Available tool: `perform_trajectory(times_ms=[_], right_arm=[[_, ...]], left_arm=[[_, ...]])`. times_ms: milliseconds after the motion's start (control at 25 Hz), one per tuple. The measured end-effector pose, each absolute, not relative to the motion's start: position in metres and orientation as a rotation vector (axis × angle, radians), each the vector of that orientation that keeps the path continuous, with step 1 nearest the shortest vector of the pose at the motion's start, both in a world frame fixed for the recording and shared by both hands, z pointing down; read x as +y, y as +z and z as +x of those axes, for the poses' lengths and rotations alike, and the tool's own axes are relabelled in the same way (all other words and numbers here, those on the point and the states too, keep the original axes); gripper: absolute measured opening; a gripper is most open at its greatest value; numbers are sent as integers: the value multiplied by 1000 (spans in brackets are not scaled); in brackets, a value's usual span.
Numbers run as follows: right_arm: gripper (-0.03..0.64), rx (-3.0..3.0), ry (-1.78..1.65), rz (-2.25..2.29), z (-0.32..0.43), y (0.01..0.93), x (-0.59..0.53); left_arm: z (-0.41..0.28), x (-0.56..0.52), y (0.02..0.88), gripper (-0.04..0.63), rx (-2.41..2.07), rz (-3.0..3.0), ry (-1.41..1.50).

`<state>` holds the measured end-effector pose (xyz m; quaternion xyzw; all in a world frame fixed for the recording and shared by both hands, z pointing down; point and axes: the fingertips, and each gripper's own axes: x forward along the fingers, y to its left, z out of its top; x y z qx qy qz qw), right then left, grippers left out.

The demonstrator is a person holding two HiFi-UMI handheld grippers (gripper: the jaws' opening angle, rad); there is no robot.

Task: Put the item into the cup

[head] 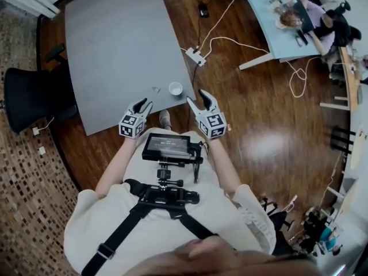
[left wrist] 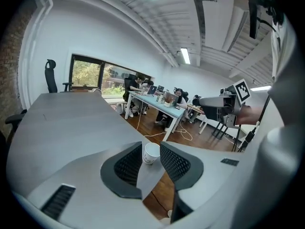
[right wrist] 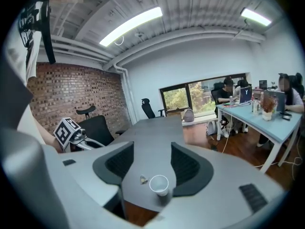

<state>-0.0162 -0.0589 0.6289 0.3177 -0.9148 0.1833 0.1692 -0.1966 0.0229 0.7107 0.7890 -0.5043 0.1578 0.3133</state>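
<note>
A small white paper cup [head: 175,88] stands near the front edge of the grey table [head: 115,45]. A tiny pale crumpled item [head: 156,89] lies on the table just left of it. My left gripper [head: 144,103] hovers at the table's front edge, below the item, jaws open and empty. My right gripper [head: 196,96] hangs just off the table's corner, right of the cup, also open and empty. In the left gripper view the cup [left wrist: 152,152] shows beyond the open gripper [left wrist: 150,147]. The right gripper view shows the cup [right wrist: 159,184] and item [right wrist: 143,179] ahead of the open gripper [right wrist: 152,149].
A black office chair [head: 29,94] stands left of the table. A power strip [head: 195,56] with white cables lies on the wooden floor behind the table's right corner. A light blue desk [head: 276,27] with people seated sits at the far right.
</note>
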Motion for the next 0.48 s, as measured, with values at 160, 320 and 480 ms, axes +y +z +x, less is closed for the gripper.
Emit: perform_trajectory(times_ms=[160,320,480], right_arm=[[261,-2582,509,972,-16,636,-66],[261,-2552,484,1038,-4,661,-63],[261,-2537,565,981,-26,650,-60]], left_arm=[[-198,16,724,132,-1254,2108,459],[-199,16,746,136,-1207,2099,498],[-207,9,769,140,-1199,2070,526]])
